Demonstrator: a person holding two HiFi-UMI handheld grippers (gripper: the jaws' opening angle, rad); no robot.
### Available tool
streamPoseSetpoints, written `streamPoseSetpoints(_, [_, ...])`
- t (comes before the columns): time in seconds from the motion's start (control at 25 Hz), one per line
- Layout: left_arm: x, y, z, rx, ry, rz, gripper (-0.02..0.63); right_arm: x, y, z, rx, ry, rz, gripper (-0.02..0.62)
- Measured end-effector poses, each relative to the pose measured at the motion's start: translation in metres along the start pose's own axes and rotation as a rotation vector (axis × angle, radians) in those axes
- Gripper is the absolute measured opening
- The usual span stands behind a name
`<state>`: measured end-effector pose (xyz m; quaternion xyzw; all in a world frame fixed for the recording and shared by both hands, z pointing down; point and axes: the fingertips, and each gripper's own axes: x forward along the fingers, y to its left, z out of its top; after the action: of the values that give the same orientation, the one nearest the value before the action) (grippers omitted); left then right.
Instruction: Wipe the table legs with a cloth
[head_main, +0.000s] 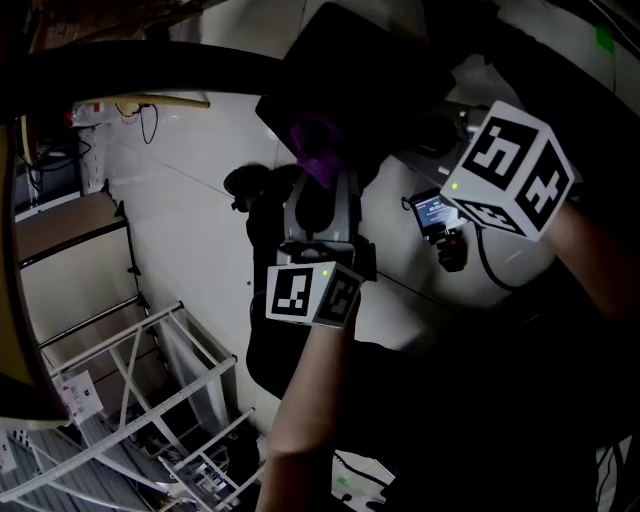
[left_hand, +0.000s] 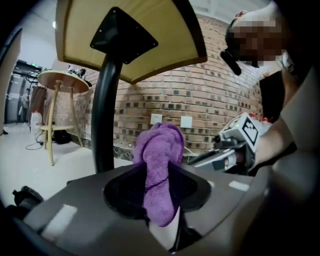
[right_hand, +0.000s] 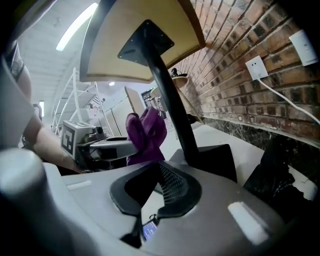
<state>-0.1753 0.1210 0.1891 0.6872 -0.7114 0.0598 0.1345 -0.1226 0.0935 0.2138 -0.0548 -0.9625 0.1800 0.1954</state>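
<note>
Beside the surface's (left_hand: 165, 40) black leg (left_hand: 103, 125), by a brick wall (left_hand: 210, 100), left hand-held gripper (left_hand: 159, 187) pinched purple cloth (left_hand: 160, 150); right hand-held gripper (right_hand: 152, 190) spread.

The pale floor (head_main: 190, 200) carries the table's flat black base (right_hand: 220, 159), from which the black leg (right_hand: 170, 100) rises. A crumpled black bag (right_hand: 272, 175) lies by the brick wall (right_hand: 270, 95). A white wire rack (head_main: 150, 380) stands well apart.
</note>
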Motion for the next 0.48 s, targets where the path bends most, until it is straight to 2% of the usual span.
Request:
streamPoseSetpoints(0.12, [-0.025, -0.002, -0.017, -0.084, -0.039, -0.051, 0.121, -0.002, 0.010, -0.010, 0.003, 0.009, 0.013, 0.002])
streamPoseSetpoints(0.24, [-0.037, 0.003, -0.039, -0.154, -0.048, -0.056, 0.121, -0.007, 0.012, -0.025, 0.012, 0.014, 0.011, 0.002])
streamPoseSetpoints(0.48, [-0.028, 0.000, -0.065, -0.132, -0.024, -0.073, 0.121, -0.005, -0.001, -0.044, 0.011, 0.044, -0.004, 0.002])
